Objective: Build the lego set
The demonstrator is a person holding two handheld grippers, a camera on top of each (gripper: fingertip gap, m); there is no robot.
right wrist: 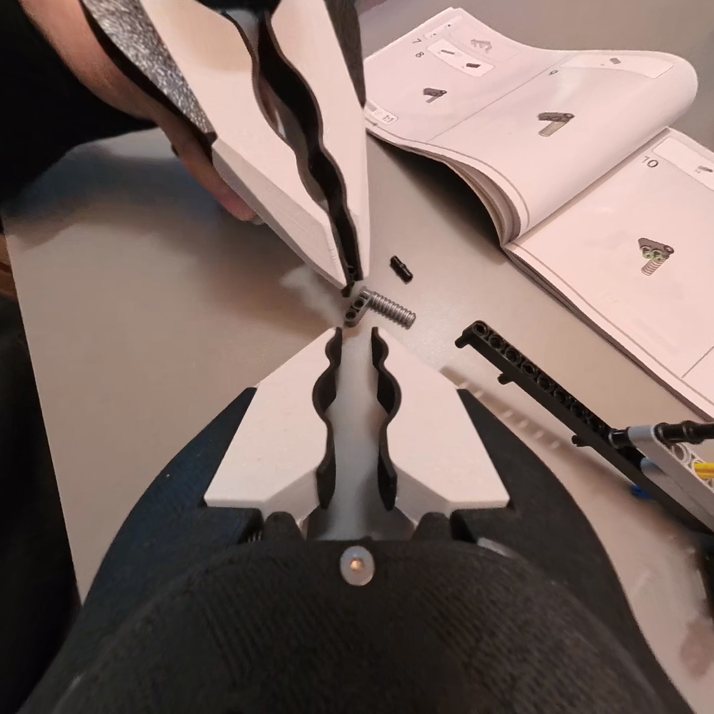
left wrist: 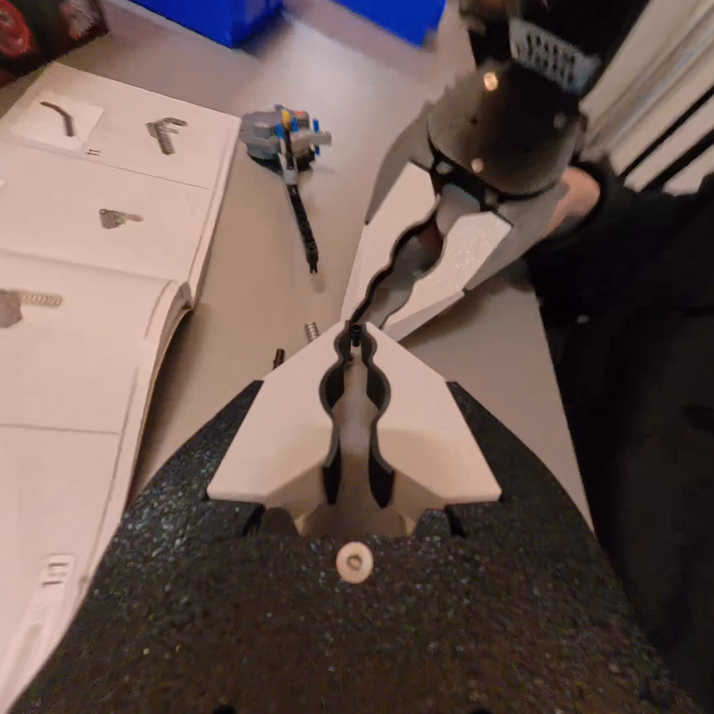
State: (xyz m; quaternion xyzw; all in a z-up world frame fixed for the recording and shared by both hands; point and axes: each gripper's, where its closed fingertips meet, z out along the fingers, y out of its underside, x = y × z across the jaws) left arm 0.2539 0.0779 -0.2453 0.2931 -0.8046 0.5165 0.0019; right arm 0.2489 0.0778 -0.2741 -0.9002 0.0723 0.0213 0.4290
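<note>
Between the two grippers, on the pale desk [right wrist: 154, 309], lies a grey elbow piece with a spring [right wrist: 380, 307]. The left gripper [right wrist: 351, 276] fingers pinch a black pin [left wrist: 354, 335]; the right gripper [right wrist: 357, 330] is slightly parted, empty. Best steady the elbow, then press the pin squarely into a hole. An open manual [right wrist: 579, 193] lies beyond, a partial model [left wrist: 286, 135] nearby.

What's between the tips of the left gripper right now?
The left gripper pinches a small black pin at its tips. Its lower end is hidden behind the fingers.
</note>
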